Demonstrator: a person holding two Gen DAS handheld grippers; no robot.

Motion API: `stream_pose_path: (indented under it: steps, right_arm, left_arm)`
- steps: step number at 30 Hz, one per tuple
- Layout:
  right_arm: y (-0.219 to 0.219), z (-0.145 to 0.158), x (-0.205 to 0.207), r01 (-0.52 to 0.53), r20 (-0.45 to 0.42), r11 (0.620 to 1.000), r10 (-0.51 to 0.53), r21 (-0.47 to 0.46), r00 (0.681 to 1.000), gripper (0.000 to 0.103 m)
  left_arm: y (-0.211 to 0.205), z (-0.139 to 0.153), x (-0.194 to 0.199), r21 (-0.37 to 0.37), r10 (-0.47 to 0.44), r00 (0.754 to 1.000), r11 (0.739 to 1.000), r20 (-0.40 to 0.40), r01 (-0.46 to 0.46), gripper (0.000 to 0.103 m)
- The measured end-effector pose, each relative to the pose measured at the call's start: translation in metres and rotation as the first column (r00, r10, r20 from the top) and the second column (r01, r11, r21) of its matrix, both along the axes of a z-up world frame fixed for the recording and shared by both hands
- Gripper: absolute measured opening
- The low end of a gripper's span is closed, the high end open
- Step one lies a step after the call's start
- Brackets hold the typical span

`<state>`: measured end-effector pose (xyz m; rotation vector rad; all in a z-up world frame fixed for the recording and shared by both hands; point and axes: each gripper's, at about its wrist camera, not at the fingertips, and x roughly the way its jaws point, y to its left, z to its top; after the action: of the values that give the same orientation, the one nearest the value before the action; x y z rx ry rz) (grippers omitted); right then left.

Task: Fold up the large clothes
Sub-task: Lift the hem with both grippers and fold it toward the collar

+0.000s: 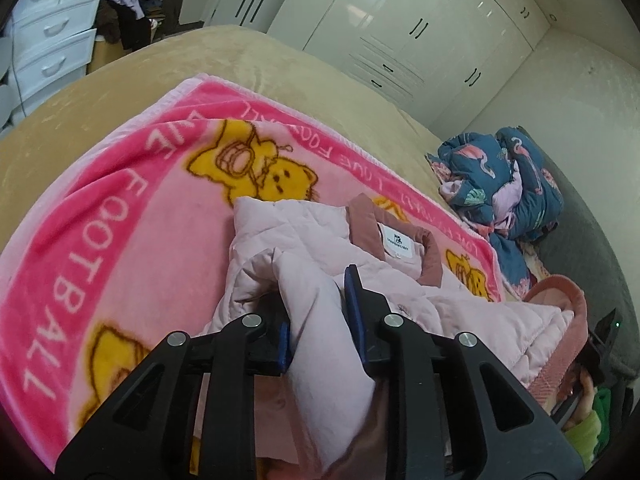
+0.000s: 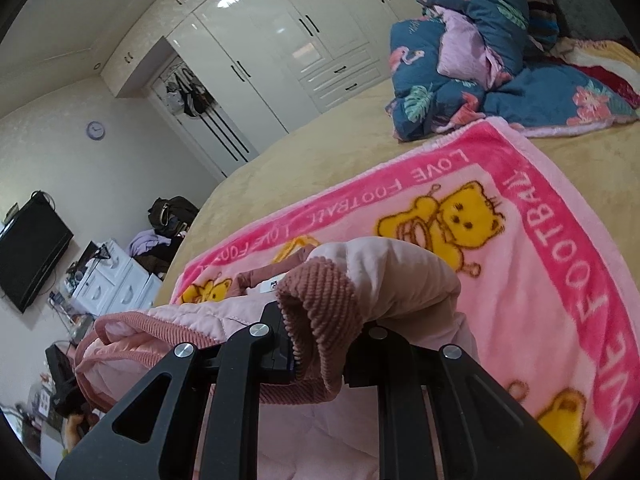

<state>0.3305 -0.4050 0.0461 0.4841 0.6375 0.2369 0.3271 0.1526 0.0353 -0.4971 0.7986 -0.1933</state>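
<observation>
A pale pink quilted jacket (image 1: 304, 236) with a dusty-rose collar and a white neck label (image 1: 396, 240) lies on a pink "LOVE FOOTBALL" bear blanket (image 1: 120, 220). My left gripper (image 1: 320, 328) is shut on a thick fold of the jacket's pale sleeve, which fills the gap between the blue pads (image 1: 354, 304). In the right wrist view my right gripper (image 2: 320, 354) is shut on the jacket's ribbed rose cuff (image 2: 320, 296), which drapes over and hides the fingertips. The rest of the jacket (image 2: 180, 320) stretches away to the left over the blanket (image 2: 540, 260).
The blanket lies on a bed with a tan cover (image 1: 240, 56). A crumpled blue flamingo quilt (image 1: 504, 176) (image 2: 460, 60) sits near the bed's head. White wardrobes (image 1: 400, 20), a white chest of drawers (image 1: 48, 40) with piled clothes and a wall television (image 2: 28, 248) stand around.
</observation>
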Motion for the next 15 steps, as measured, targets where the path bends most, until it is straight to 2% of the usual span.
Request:
stream_pose_path:
  steps: [5, 9, 14, 15]
  right_arm:
    - [0.000, -0.006, 0.008, 0.008, -0.023, 1.000, -0.007, 0.023, 1.000, 0.016]
    - [-0.001, -0.008, 0.010, 0.015, -0.038, 0.999, -0.013, 0.041, 0.999, 0.017]
    - [-0.006, -0.011, 0.011, 0.009, -0.044, 0.993, -0.004, 0.121, 0.999, 0.025]
    - [-0.007, -0.011, 0.010, 0.003, -0.039, 0.990, 0.002, 0.139, 0.999, 0.032]
  left_arm:
    - [-0.003, -0.004, 0.003, 0.029, -0.006, 1.000, 1.000, 0.003, 0.006, 0.017]
    - [-0.003, -0.007, 0.006, 0.023, 0.000, 1.000, 1.000, -0.001, 0.000, 0.017]
    - [-0.004, -0.011, 0.009, 0.026, 0.003, 1.000, 1.000, -0.005, -0.003, 0.017]
    - [-0.004, -0.012, 0.009, 0.024, 0.003, 1.000, 1.000, -0.005, -0.003, 0.017]
